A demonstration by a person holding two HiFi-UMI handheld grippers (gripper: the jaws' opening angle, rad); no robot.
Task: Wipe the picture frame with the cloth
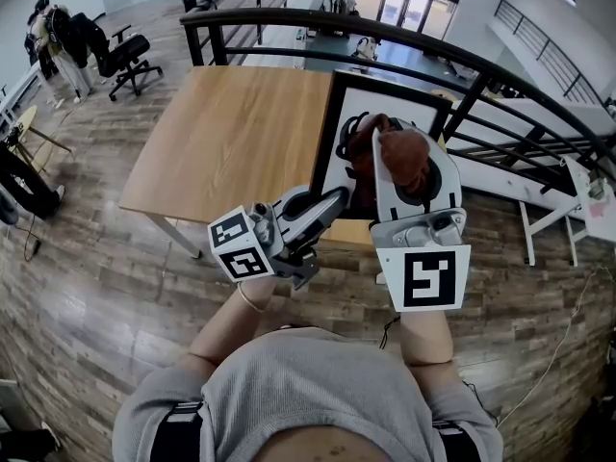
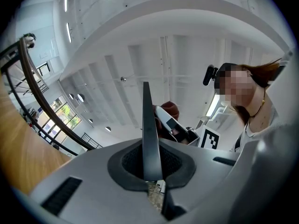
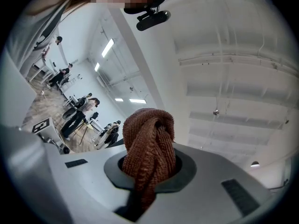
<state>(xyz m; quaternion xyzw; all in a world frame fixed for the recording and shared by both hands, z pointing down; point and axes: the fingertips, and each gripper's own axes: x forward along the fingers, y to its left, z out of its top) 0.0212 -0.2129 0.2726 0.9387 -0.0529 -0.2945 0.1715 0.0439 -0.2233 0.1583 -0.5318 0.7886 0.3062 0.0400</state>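
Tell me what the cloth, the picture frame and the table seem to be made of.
Cloth: rust-brown textile with a ribbed, nubbly surface, so knitted or terry-like; the fibre is unclear.
Picture frame: thin dark border with a matte look; wood or plastic, I can't tell which.
Table: pale top with visible wood grain and low sheen; solid wood or laminate.

In the head view the cloth (image 1: 399, 157) and the right gripper (image 1: 409, 166) cover the middle of the picture frame (image 1: 385, 102), so its black drawing (image 1: 346, 128) shows only in scraps at the cloth's 9 o'clock. The left gripper view meets the frame edge-on, its face unseen. People (image 1: 43, 37) at 10 o'clock are too small to tell apart.
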